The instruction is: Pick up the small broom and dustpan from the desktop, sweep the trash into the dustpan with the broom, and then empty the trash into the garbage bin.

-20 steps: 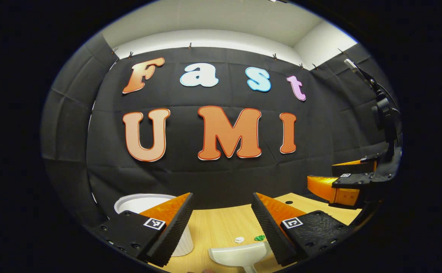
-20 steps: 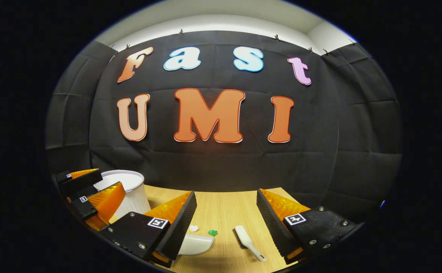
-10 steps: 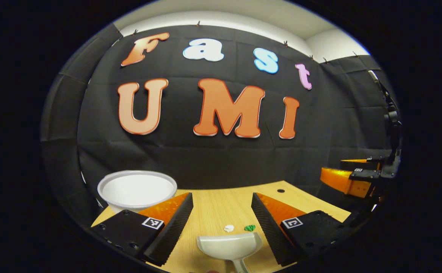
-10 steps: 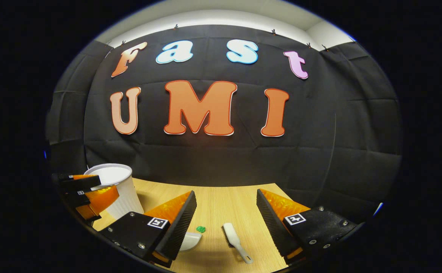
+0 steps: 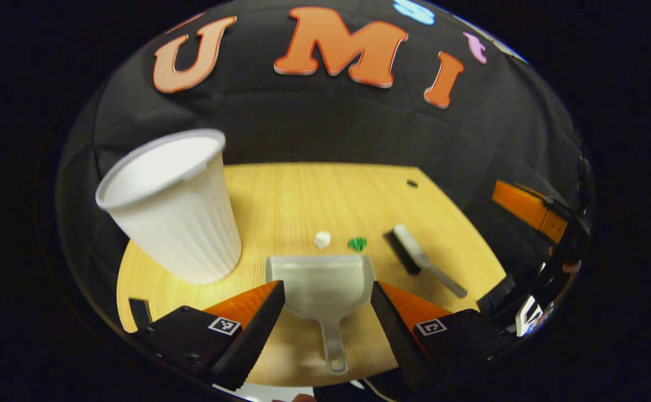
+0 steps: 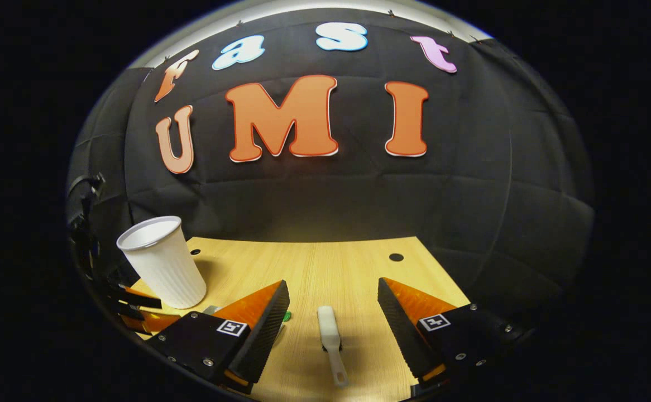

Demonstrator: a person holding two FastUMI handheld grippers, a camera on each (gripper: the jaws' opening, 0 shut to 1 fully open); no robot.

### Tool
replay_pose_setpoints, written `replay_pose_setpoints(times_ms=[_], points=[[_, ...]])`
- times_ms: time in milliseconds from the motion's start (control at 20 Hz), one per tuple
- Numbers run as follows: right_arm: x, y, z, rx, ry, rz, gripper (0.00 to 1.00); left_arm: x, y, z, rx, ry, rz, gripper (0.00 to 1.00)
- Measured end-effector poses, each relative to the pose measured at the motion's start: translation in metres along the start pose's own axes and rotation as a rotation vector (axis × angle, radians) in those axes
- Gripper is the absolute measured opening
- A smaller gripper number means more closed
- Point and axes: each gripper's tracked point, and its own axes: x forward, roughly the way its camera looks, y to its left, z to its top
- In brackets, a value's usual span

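A pale dustpan (image 5: 321, 286) lies flat on the wooden desktop (image 5: 314, 195), handle toward me, and my left gripper (image 5: 327, 304) hangs open above it with a finger on each side of the pan. Just beyond its mouth sit a white scrap (image 5: 321, 240) and a green scrap (image 5: 357, 243). The small broom (image 5: 421, 259) lies to the right of them. In the right gripper view the broom (image 6: 330, 340) lies lengthwise between the fingers of my open right gripper (image 6: 334, 312), which stays above it. A bit of green scrap (image 6: 286, 316) peeks past the left finger.
A white ribbed garbage bin (image 5: 176, 204) stands on the desktop left of the dustpan, also at the left as the garbage bin (image 6: 161, 262) in the right gripper view. The other gripper (image 5: 532, 206) shows at the right edge. Small holes (image 6: 396, 257) mark the desktop's far side.
Both grippers have tipped down and moved forward over the desktop. The dustpan now sits between the left fingers, the broom between the right ones. Both stayed open.
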Motion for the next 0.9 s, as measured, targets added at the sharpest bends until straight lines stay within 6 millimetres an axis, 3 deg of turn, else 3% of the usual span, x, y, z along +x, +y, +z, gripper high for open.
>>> replay_pose_setpoints(times_ms=[150, 300, 450, 600, 900], points=[[0.012, -0.017, -0.014, 0.015, 0.04, 0.004, 0.96, 0.011, 0.003, -0.042, -0.039, 0.241, -0.009, 0.99], [0.015, -0.035, -0.023, 0.044, 0.065, 0.006, 0.96, 0.017, -0.007, -0.06, -0.159, 0.44, -0.014, 0.98], [0.021, -0.048, -0.034, 0.062, 0.097, 0.001, 0.96, 0.019, -0.021, -0.061, -0.235, 0.533, 0.008, 0.98], [0.025, -0.058, -0.043, 0.074, 0.126, -0.004, 0.96, 0.03, -0.016, -0.057, -0.203, 0.567, 0.043, 0.99], [0.035, -0.069, -0.041, 0.116, 0.147, -0.004, 0.96, 0.065, -0.022, -0.051, -0.133, 0.613, 0.028, 0.99]])
